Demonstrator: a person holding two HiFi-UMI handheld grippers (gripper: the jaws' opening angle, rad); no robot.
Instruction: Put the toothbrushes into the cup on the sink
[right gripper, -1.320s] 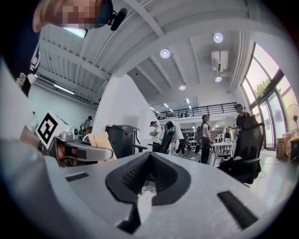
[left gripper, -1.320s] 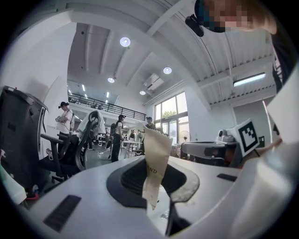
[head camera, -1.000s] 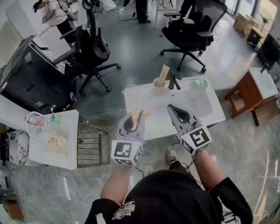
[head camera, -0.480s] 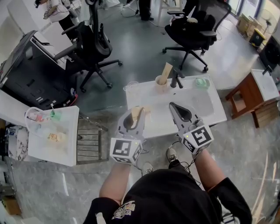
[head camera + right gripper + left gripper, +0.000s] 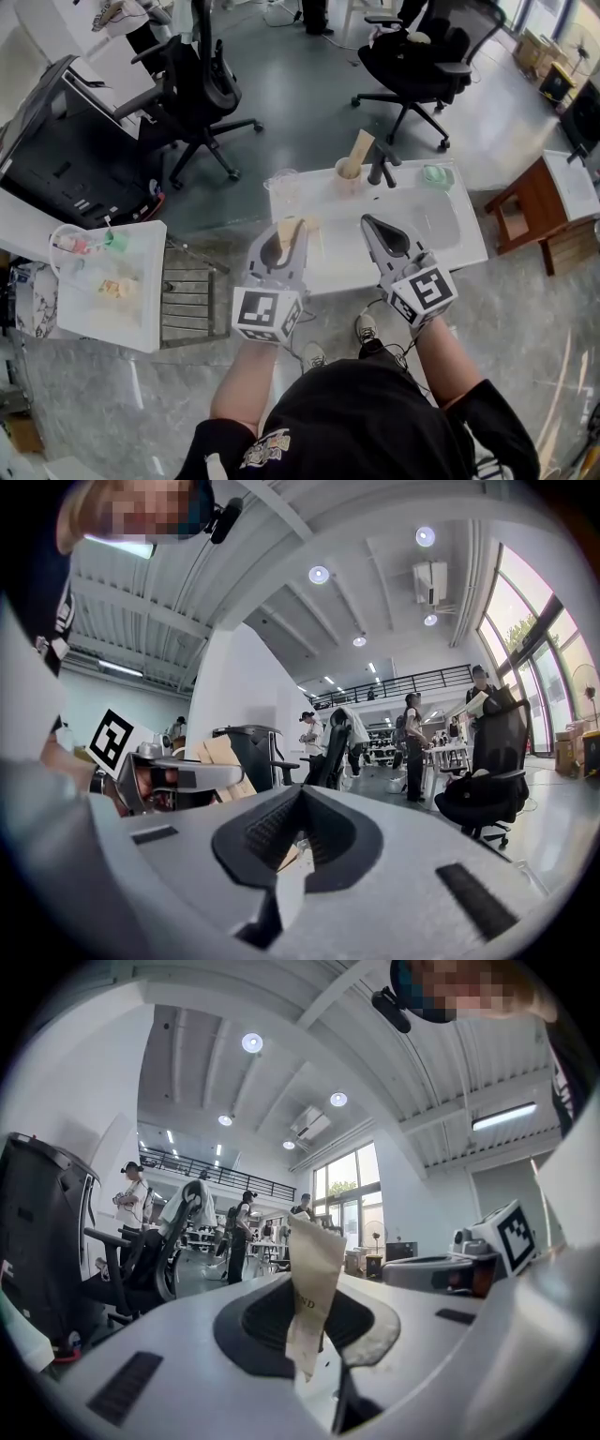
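In the head view a white sink carries a pale cup at its back rim, with one tan toothbrush packet leaning out of it. My left gripper hovers over the sink's front left, shut on another tan, paper-wrapped toothbrush. The left gripper view shows that packet standing upright between the jaws of the left gripper. My right gripper hangs beside it over the basin, shut, with nothing in it. In its own view the right gripper shows its pads meeting.
A dark faucet stands just right of the cup, and a green dish sits further right. A white trolley with small items is at the left, a wooden stool at the right. Black office chairs stand behind the sink.
Hardly anything: both grippers keep their pose over the sink and the left one still holds the packet. The head view has drifted slightly.
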